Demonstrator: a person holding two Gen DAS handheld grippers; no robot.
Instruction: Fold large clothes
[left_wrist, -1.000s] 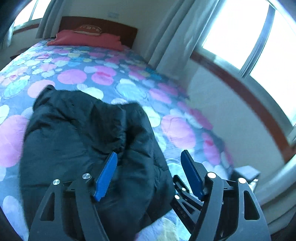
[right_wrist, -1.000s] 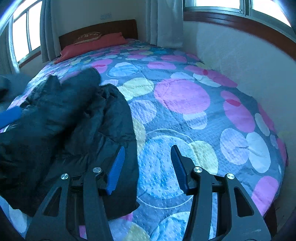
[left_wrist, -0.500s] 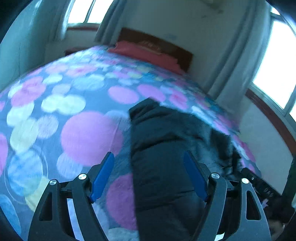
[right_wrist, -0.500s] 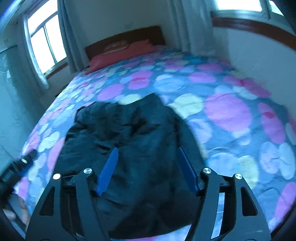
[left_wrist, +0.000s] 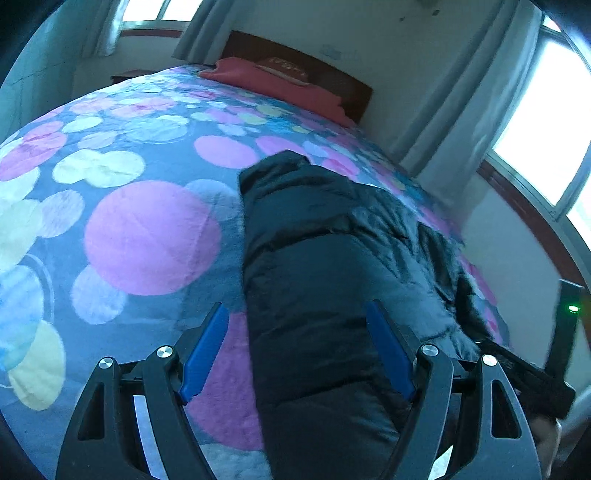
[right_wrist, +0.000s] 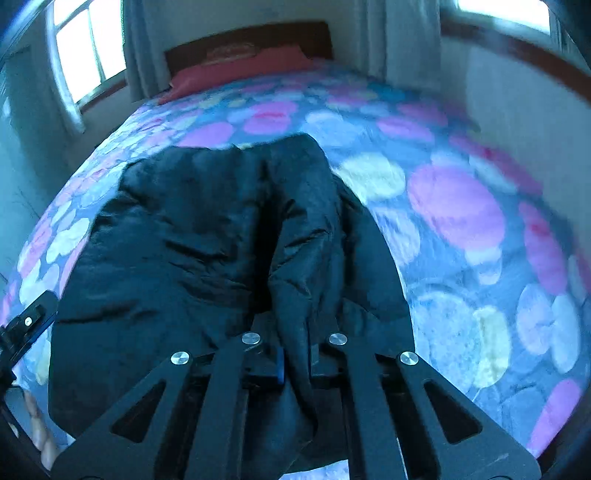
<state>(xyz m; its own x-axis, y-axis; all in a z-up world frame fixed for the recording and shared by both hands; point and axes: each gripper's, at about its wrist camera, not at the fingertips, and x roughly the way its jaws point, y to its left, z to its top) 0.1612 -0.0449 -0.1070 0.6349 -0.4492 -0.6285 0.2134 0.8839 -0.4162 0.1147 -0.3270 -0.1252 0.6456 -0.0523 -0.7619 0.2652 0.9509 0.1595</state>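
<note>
A large black puffer jacket (left_wrist: 325, 266) lies on the bed with its near end at the foot edge. My left gripper (left_wrist: 295, 347) is open and empty, hovering over the jacket's left edge, one blue pad over the bedspread and one over the jacket. In the right wrist view the jacket (right_wrist: 184, 236) fills the near middle. My right gripper (right_wrist: 295, 354) is shut on a raised fold of the jacket, which bunches up between the jaws. The left gripper shows at the left edge of that view (right_wrist: 26, 328).
The bed has a spread (left_wrist: 147, 229) with pink, blue and yellow circles. A red pillow (left_wrist: 280, 85) lies by the dark headboard. Curtained windows (left_wrist: 532, 122) and a wall run along the bed's right side. The right gripper's body (left_wrist: 532, 376) shows at lower right.
My right gripper moved left over the jacket and closed on a fold of it. My left gripper swung left to the jacket's left edge and stayed open.
</note>
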